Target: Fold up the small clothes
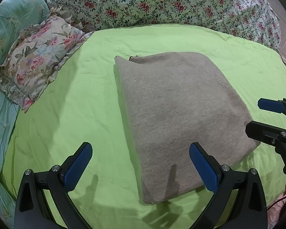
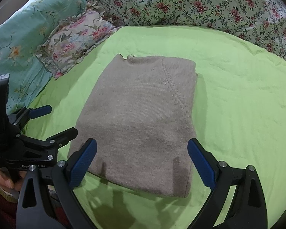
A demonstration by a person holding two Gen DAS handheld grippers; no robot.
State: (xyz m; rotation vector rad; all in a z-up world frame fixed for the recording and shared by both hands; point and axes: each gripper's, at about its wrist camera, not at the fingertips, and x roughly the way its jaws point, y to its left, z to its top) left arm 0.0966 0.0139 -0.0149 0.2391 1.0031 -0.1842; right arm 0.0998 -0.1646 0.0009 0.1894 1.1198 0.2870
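Note:
A beige knit garment lies folded into a flat rectangle on the green bedsheet; it also shows in the right wrist view. My left gripper is open and empty, hovering over the garment's near left corner. My right gripper is open and empty above the garment's near edge. The right gripper shows at the right of the left wrist view, the left gripper at the left of the right wrist view. Neither touches the cloth.
A floral frilled pillow lies at the sheet's far left, beside a teal floral pillow. A floral quilt is bunched along the far side. Bare green sheet surrounds the garment.

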